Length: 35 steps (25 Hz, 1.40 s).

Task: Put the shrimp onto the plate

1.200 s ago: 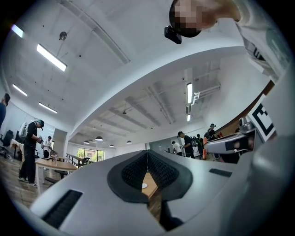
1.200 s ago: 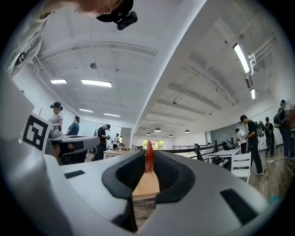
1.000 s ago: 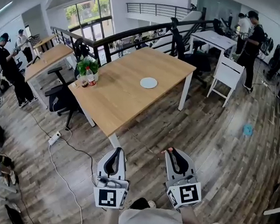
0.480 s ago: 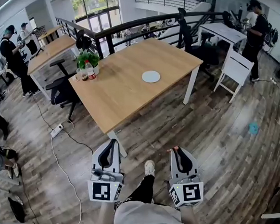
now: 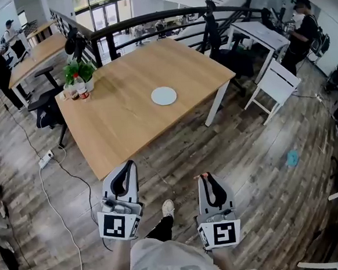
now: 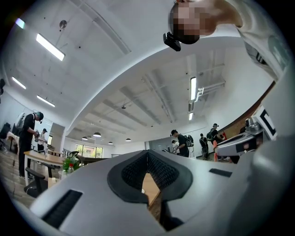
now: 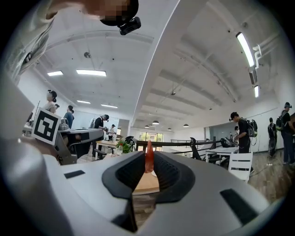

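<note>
Pinching a slim orange shrimp [image 7: 149,159] is the right gripper [image 5: 207,179]; left gripper [image 6: 147,155] closed, empty.

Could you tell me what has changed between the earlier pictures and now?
The person has walked closer to the wooden table, whose near edge now shows just beyond the left hand-held gripper in the head view. Nothing was grasped or released: the right hand-held gripper stays shut on the shrimp, the left stays shut and empty, and the plate lies untouched.
</note>
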Tool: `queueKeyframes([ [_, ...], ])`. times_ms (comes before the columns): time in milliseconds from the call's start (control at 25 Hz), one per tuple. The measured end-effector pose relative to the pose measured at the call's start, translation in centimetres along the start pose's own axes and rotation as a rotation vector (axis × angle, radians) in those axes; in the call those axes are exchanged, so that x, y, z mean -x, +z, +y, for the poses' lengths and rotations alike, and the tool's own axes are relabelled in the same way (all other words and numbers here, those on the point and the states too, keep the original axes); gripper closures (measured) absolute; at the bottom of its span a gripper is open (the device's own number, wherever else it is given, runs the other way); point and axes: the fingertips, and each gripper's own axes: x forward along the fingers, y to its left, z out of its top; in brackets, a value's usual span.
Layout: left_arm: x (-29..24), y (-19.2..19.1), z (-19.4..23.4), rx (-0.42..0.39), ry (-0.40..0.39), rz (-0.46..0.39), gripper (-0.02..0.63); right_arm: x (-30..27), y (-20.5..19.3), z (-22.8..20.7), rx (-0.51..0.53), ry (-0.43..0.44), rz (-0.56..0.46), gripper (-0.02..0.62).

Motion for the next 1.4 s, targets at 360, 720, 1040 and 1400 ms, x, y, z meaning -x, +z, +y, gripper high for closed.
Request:
queueKeyframes([
  [360,-10.6,-1.6,6.4,-0.017,0.106,-0.026,0.597,-10.8,0.6,-6.0,0.081,0.04,0.011,0.531],
  [720,-15.8,-2.9,3.8,0.023,0.083,0.007,0.597,-16.7,0.6,-9.1,-0.047,0.113,-0.013,0.531],
  [1040,-21.4,-3.1,5.7,-0.045,0.141,0.053,0.597,-23.9,2.4,-11.3,-0.057,0.199,-0.066,0.531],
  [1400,-32.4,-1.0,3.9,-0.067,0.151,-0.032,0.597,-29.8,1.2,-20.2,-0.169,0.21,-0.089,0.531],
])
